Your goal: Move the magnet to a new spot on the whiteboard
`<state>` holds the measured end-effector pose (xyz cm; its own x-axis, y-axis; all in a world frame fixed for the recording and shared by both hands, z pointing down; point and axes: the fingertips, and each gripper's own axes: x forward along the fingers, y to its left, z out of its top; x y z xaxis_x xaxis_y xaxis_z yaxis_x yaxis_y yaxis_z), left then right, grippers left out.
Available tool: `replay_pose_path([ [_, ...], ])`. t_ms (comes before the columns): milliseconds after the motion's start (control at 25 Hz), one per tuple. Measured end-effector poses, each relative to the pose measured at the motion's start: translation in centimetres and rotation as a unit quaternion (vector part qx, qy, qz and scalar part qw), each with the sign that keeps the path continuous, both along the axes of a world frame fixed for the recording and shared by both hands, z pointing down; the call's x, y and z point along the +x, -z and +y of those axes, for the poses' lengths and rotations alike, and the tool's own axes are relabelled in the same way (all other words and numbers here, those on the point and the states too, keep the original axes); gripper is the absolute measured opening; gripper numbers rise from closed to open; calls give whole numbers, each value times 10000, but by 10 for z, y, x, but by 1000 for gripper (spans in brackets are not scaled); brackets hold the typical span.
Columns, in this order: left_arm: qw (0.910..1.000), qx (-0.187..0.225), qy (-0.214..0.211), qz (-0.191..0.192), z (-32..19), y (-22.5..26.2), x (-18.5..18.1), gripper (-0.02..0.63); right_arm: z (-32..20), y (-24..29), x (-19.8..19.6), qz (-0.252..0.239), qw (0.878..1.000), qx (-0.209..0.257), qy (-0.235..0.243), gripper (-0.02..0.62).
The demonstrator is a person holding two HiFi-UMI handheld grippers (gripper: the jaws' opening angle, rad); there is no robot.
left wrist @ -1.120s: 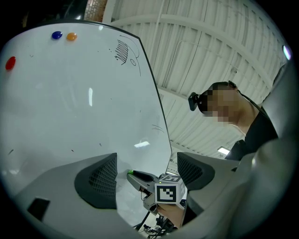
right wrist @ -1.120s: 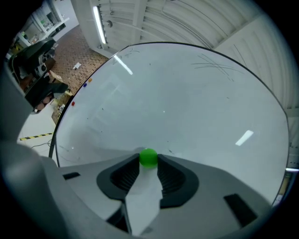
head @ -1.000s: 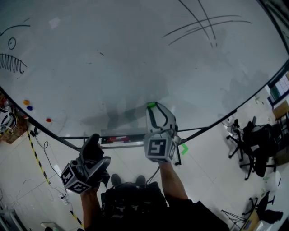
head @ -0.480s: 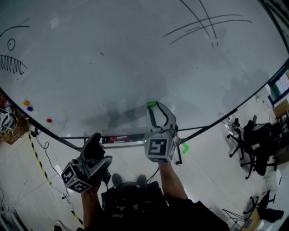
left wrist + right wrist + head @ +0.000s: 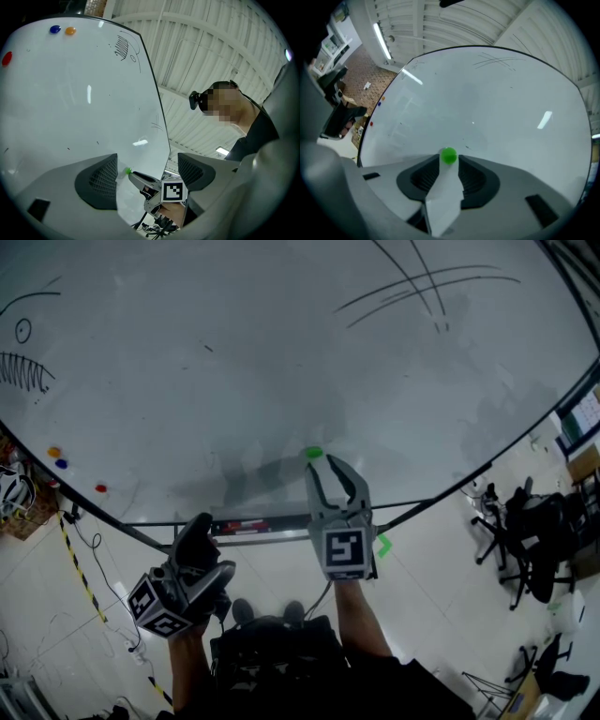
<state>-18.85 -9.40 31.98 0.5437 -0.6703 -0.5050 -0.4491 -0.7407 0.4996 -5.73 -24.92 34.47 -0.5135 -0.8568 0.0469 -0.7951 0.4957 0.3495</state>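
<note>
the move looks all but done; the green magnet (image 5: 314, 453) sits on the whiteboard (image 5: 234, 362), low and near its middle, just above the lower frame, and it seems to hold there by itself; the right gripper (image 5: 326, 471) points at it with its fingers a little apart; in the right gripper view the magnet lies at the mouth of that narrow gap, just beyond the fingertips and not pinched, as far as i can judge; what is left is only to draw the right gripper clear and see that the magnet does not slide; the left gripper (image 5: 194, 532) hangs low at the left, away from the board, its fingers wide apart with nothing between them; a red magnet (image 5: 100, 488), an orange one (image 5: 53, 453) and a blue one (image 5: 61, 464) sit well apart at the board's left edge, untouched; against half a second ago, the right gripper has come back and down from the board, so a sliver of board now shows between its tips and the magnet, where before the tips covered the magnet's edge; the magnet itself has barely shifted, and the left gripper is much where it was.
</note>
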Motion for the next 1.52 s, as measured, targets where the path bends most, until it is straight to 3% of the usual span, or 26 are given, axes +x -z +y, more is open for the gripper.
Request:
replay_pose_path([
  [120, 9998, 93, 63, -184, -2, -4, 5, 400, 8, 3, 9, -633, 9969, -213, 422, 152],
  [320, 9998, -117, -140, -58, 1, -6, 21, 400, 20, 5, 34, -1407, 9846, -486, 917, 152],
  [680, 9992, -169, -117, -329, 6, -6, 53, 400, 48, 9, 70, -3000, 9229, -1130, 2136, 121],
  [960, 9978, -429, 141, -491, 16, -10, 82, 400, 68, 5, 91, -3132, 9038, -1283, 2618, 117],
  [1280, 9942, -754, 411, -648, 34, -30, 107, 400, 85, -7, 117, -3534, 8695, -1500, 3109, 117],
  [1400, 9941, -767, 474, -606, 43, -28, 108, 400, 96, -9, 119, -3669, 8590, -1541, 3220, 117],
  [1520, 9951, -661, 421, -609, 52, -19, 108, 400, 110, -2, 120, -3732, 8560, -1463, 3264, 117],
])
